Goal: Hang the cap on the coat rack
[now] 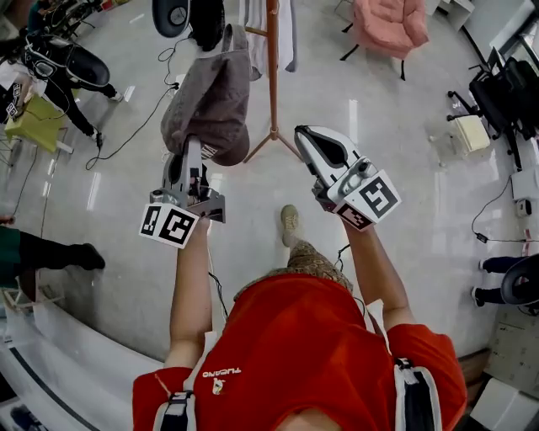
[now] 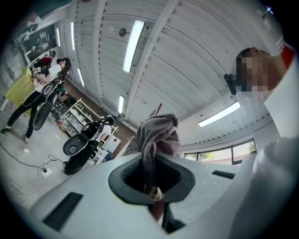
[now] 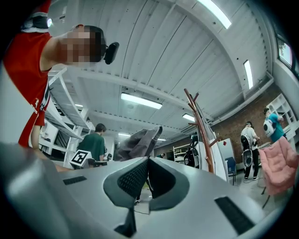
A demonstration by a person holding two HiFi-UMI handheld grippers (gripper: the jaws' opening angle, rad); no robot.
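A grey-brown cap (image 1: 210, 101) hangs from my left gripper (image 1: 192, 150), which is shut on its lower edge. In the left gripper view the cap (image 2: 158, 135) rises out of the closed jaws of the left gripper (image 2: 152, 170), with the rack's top just behind it. The wooden coat rack (image 1: 272, 76) stands right of the cap and slightly beyond it. My right gripper (image 1: 307, 136) is shut and empty, to the right of the rack's foot. From the right gripper (image 3: 148, 161) I see the cap (image 3: 138, 144) to the left and the coat rack (image 3: 202, 128) to the right.
A white garment (image 1: 286, 34) hangs on the rack. A pink armchair (image 1: 389, 25) stands beyond it, a black scooter (image 1: 173, 15) at the far left. Cables (image 1: 139, 126) lie on the glossy floor. People (image 1: 67, 67) stand at the left; a black chair (image 1: 504, 93) is at the right.
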